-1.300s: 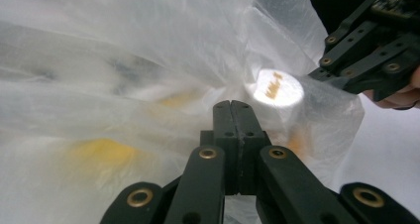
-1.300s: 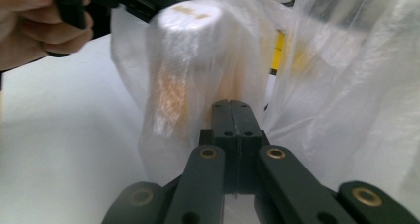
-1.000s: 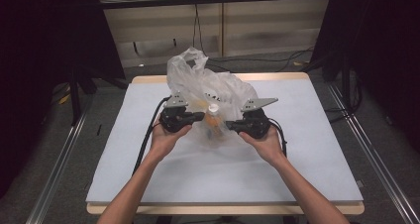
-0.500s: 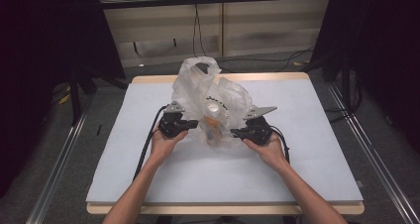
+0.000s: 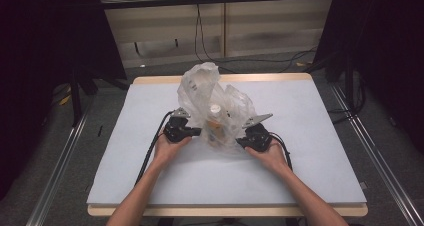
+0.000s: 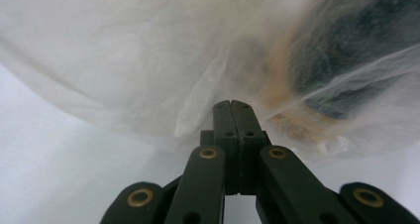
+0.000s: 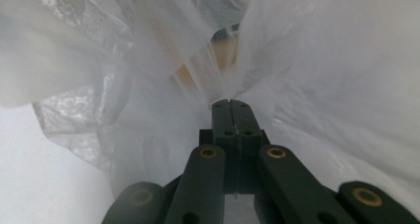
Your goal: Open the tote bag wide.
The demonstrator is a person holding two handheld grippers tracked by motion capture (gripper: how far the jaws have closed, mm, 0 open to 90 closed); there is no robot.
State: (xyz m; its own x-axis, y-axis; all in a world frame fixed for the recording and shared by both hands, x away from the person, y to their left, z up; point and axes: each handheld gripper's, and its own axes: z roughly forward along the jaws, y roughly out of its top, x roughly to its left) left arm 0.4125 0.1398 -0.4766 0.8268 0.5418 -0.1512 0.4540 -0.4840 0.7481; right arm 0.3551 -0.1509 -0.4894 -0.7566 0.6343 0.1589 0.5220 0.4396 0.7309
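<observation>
No lettering, label or number can be read on anything in these views.

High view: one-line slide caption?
Both grippers pinch a crumpled clear plastic bag on the white table.

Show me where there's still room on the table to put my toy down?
The white table is bare left of the left gripper, right of the right gripper, and along the near edge on either side of the arms. It is crowded in the middle, where the plastic bag, with a bottle inside, sits between both grippers.
</observation>
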